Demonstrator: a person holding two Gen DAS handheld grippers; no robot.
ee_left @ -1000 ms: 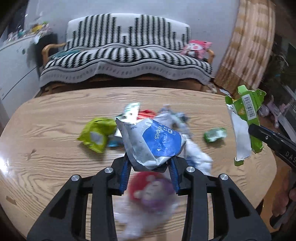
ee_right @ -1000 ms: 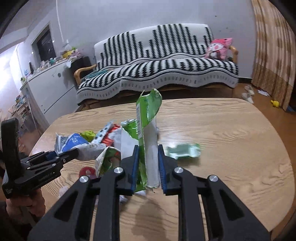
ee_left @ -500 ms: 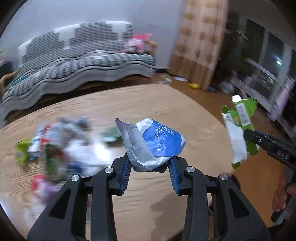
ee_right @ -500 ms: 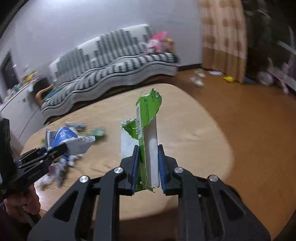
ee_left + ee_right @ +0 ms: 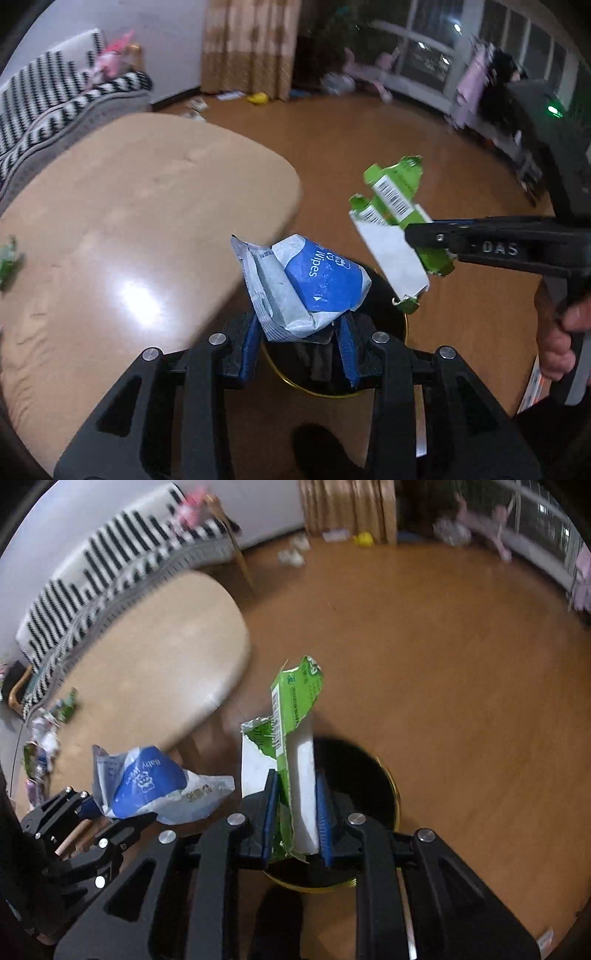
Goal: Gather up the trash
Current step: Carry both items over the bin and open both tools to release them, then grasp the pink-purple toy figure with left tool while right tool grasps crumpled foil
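My left gripper [image 5: 297, 341] is shut on a crumpled blue and white wipes packet [image 5: 306, 284], held above a black bin with a gold rim [image 5: 384, 310] on the floor. My right gripper [image 5: 295, 812] is shut on a torn green and white carton [image 5: 291, 738], also over the bin [image 5: 362, 775]. The carton shows in the left wrist view [image 5: 395, 229], right of the packet. The packet shows in the right wrist view [image 5: 147, 786], left of the carton. Several pieces of trash [image 5: 44, 734] lie on the far end of the wooden table [image 5: 155, 664].
The oval table [image 5: 129, 221] is to the left of the bin. A striped sofa [image 5: 110, 572] stands behind it. Open wooden floor [image 5: 443, 664] spreads to the right, with a curtain [image 5: 247, 48], windows and scattered toys at the far wall.
Both grippers have swung right, away from the trash pile on the table, and now hold the wipes packet and the carton over the bin on the floor.
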